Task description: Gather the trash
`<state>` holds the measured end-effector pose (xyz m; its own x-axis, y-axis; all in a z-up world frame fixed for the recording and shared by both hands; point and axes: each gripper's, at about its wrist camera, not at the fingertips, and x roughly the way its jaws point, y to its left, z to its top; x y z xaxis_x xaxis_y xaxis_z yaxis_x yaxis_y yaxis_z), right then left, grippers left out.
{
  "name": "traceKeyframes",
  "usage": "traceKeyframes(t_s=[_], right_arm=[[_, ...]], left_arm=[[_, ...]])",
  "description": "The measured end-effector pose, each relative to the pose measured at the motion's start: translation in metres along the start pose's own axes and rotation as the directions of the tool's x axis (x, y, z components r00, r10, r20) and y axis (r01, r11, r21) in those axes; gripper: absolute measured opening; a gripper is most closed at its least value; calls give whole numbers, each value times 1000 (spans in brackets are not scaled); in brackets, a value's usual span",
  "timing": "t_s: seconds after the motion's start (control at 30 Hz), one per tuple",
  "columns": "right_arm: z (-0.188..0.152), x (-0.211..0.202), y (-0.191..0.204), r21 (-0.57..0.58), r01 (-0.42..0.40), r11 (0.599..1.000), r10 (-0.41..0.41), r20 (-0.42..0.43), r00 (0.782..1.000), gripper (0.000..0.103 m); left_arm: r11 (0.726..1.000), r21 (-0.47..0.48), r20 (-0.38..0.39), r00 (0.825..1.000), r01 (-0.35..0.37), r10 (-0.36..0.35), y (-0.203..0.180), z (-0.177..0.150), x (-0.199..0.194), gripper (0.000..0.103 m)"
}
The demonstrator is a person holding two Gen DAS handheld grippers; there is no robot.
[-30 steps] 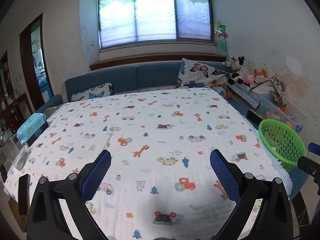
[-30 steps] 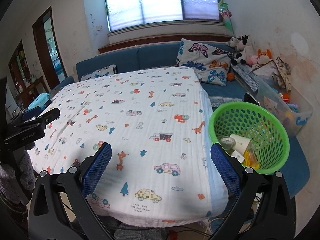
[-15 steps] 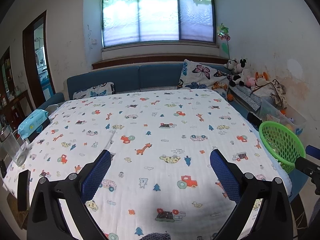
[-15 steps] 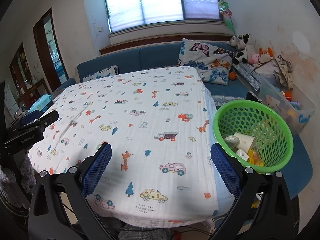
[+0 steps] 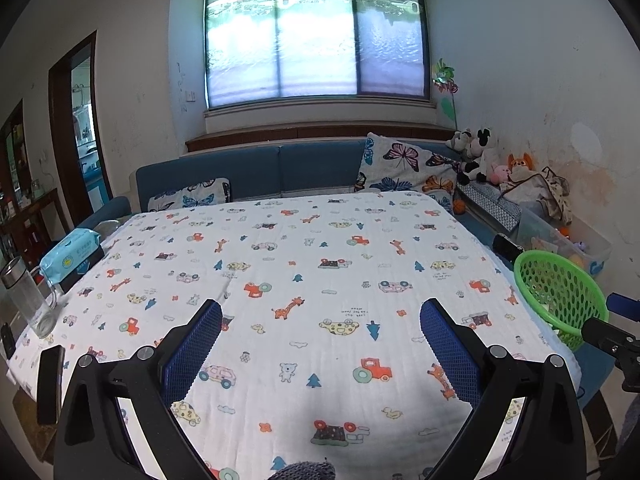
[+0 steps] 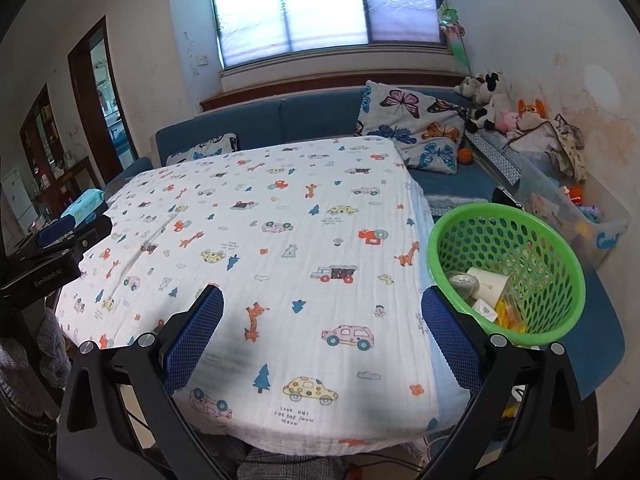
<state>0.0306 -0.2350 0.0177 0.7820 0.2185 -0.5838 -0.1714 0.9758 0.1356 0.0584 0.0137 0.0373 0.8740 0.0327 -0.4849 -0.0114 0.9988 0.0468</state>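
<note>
A green plastic basket (image 6: 552, 256) stands at the right edge of the table and holds trash: a tape roll (image 6: 462, 281), a white paper cup (image 6: 490, 283), a small white box and yellow scraps. It also shows in the left wrist view (image 5: 560, 296). The table wears a white cloth (image 6: 280, 240) printed with cars and giraffes. My right gripper (image 6: 322, 312) is open and empty above the cloth's near right part. My left gripper (image 5: 320, 320) is open and empty above the cloth's near middle.
A blue wipes pack (image 5: 72, 252), a glass bottle (image 5: 28, 300) and a dark phone (image 5: 50, 384) sit at the table's left edge. A blue sofa (image 5: 280, 172) with butterfly pillows (image 6: 416, 128) runs behind. Soft toys (image 6: 488, 100) and a clear bin (image 6: 572, 208) line the right wall.
Both grippers have pulled back and up from the table, staying open. In the left wrist view more wall shows and the basket sits lower.
</note>
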Motion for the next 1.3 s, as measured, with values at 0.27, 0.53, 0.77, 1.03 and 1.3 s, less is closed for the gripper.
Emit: traceKeyframes(t_s=[0.27,0.53,0.77,1.03,1.3], right_arm=[[0,-1,-1,3,0,1000,0,0,1000,98],[0,-3,-2,9,-2,1000,2,-1,1000,98],[-2,-3,-1,9,-4,1000,4,-1,1000,98],[-4,-1,-1,13,-8,1000,8,-4,1000,98],[-5,-1,-1,15,-10,1000,10,-5,1000,98]], left_arm=[[1000,8,-3,1000,7,-7,-5,-4,-1,96],[1000,5,-5,1000,11,-11,-6,-6,-1,96],[1000,7,-10,1000,13,-13,-7,-10,-1,96],[1000,5,-13,1000,13,-13,-7,-12,-1,96],[1000,6,-13,1000,12,-12,-6,-13,0,96]])
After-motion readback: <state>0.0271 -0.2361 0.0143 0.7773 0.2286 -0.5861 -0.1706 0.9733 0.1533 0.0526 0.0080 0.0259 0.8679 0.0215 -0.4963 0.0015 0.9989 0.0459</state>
